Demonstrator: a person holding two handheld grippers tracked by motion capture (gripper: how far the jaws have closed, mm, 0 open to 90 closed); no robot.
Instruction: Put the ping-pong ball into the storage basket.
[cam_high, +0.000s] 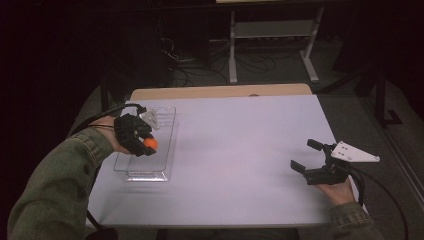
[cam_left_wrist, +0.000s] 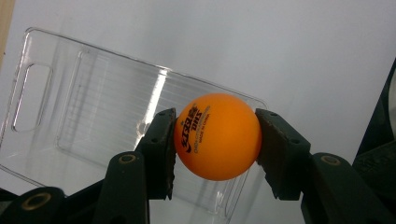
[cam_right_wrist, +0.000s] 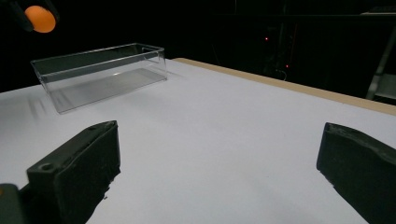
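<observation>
Orange ball (cam_left_wrist: 217, 136), stamped with dark lettering, sits clamped between the two black pads of my left gripper (cam_high: 145, 142), one pad pressing each side. I hold it in the air above the clear plastic bin (cam_high: 167, 150), over the bin's near half and toward its right wall as the high view has it. Seen along the left gripper's jaws, the ball hangs over the bin's floor close to one short end wall, while the cut-out handle slot marks the opposite end. From my right gripper's view the ball (cam_right_wrist: 40, 18) rides well above the bin's rim (cam_right_wrist: 100, 51), with clear air between them.

My right gripper (cam_high: 310, 162) rests low at the table's right side, jaws spread wide with only bare tabletop between them, nothing grasped. Its grey three-cornered plate reaches out toward the right edge.

Between the two tools stretches a broad, unbroken run of white table (cam_high: 240, 150). The bin lies lengthwise near the left edge, its long walls running away from me; its left wall stands just inside that edge. A strip of bare wood (cam_high: 220, 91) borders the far side. Beyond it, a dim floor with cables and a white metal stand (cam_high: 272, 35).
</observation>
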